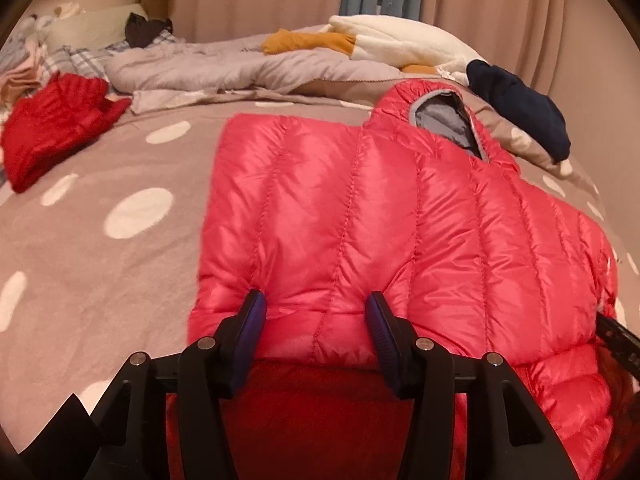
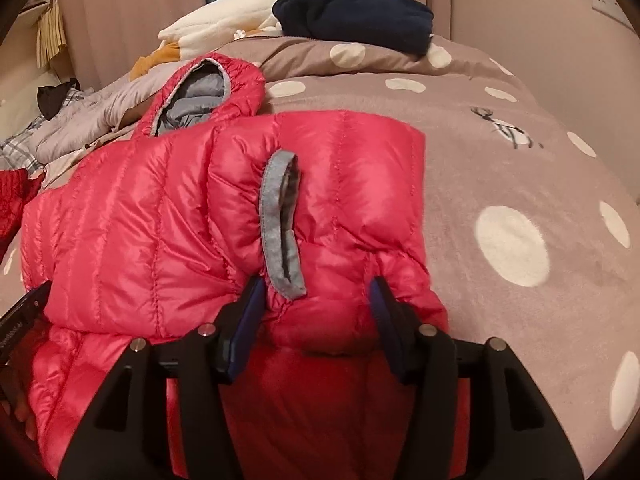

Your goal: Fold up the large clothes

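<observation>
A shiny pink-red quilted down jacket [image 1: 360,216] with a grey-lined hood [image 1: 444,116] lies on the bed, partly folded. My left gripper [image 1: 316,316] is open, its blue-padded fingers [image 1: 254,320] astride the jacket's near folded edge. In the right wrist view the same jacket [image 2: 168,220] shows a sleeve folded across it, with a grey cuff [image 2: 280,220] on top. My right gripper [image 2: 318,304] is open, its fingers [image 2: 384,312] on either side of the puffy edge just below the cuff. Whether either gripper pinches fabric is unclear.
The bed has a taupe blanket with white dots [image 1: 120,216]. A darker red jacket [image 1: 52,124] lies at the far left. A navy folded garment [image 2: 352,20], a white and mustard fleece [image 1: 392,40] and a grey quilt [image 1: 200,68] lie at the back, before curtains.
</observation>
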The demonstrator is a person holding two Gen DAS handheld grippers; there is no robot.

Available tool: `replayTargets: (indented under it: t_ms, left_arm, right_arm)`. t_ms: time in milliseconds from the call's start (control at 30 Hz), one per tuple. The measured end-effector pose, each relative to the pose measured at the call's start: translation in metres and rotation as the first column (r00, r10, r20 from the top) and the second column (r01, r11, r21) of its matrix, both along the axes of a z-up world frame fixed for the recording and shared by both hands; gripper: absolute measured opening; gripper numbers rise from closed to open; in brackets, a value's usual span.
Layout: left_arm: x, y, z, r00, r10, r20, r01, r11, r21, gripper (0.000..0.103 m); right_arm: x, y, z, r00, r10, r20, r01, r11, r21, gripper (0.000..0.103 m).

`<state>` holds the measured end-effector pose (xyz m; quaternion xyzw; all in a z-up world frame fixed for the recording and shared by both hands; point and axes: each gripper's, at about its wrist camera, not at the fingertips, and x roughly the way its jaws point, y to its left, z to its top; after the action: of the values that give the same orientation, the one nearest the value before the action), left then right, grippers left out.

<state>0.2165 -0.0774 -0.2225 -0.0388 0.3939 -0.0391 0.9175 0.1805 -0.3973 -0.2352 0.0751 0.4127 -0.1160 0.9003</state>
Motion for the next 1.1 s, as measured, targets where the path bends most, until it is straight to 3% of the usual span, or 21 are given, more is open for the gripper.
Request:
replayTargets:
  t_ms: [67,100,233,300,367,467,633,733,800,1000,1100]
  left_arm:
    - [-0.009,0.001,0.008,1.0,0.026,-0.011,-0.026,1.0,-0.004,0.054]
    - [-0.014,0.003,0.013,0.999,0.028,-0.028,-0.028,0.999,-0.019,0.056]
    - [-0.045,0.019,0.041,1.0,-0.003,-0.01,0.001,0.984,-0.178,0.059]
    - [-0.06,0.026,0.058,0.999,0.038,0.016,-0.034,0.979,-0.203,0.06]
    - [-0.078,0.031,0.077,0.997,0.023,0.073,-0.006,0.974,-0.225,0.061]
    - [-0.109,0.04,0.106,0.991,0.029,0.129,0.001,0.973,-0.231,0.067]
    - [-0.158,0.055,0.152,0.966,0.036,0.254,0.054,0.94,-0.337,0.084]
    - [-0.173,0.044,0.177,0.947,0.031,0.319,0.067,0.954,-0.292,0.084]
    - [-0.175,0.036,0.189,0.948,0.048,0.313,0.029,0.971,-0.236,0.084]
    - [-0.176,0.033,0.205,0.941,0.092,0.324,-0.017,0.973,-0.228,0.084]
    - [-0.167,0.027,0.209,0.939,0.088,0.331,-0.03,0.984,-0.177,0.087]
  right_arm:
    - [-0.019,0.002,0.015,0.999,-0.032,-0.012,0.032,0.999,-0.029,0.088]
    - [-0.027,0.002,0.021,0.999,-0.042,0.004,0.042,0.999,-0.031,0.092]
    - [-0.069,-0.006,0.058,0.994,-0.049,0.101,0.042,0.997,0.07,0.094]
    - [-0.087,-0.007,0.077,0.989,-0.069,0.13,0.054,0.992,0.117,0.096]
    - [-0.111,-0.004,0.096,0.979,-0.076,0.189,0.05,0.989,0.14,0.098]
    - [-0.135,0.006,0.117,0.971,-0.083,0.225,0.057,0.991,0.121,0.099]
    - [-0.169,0.024,0.147,0.957,-0.042,0.286,0.004,0.991,0.132,0.1]
    - [-0.172,0.035,0.163,0.947,0.009,0.32,-0.048,0.992,0.117,0.102]
    - [-0.171,0.041,0.172,0.944,0.028,0.329,-0.064,0.993,0.1,0.102]
    - [-0.172,0.043,0.2,0.939,0.041,0.342,-0.077,0.993,0.092,0.102]
    - [-0.169,0.038,0.209,0.935,0.02,0.353,-0.045,0.997,0.063,0.102]
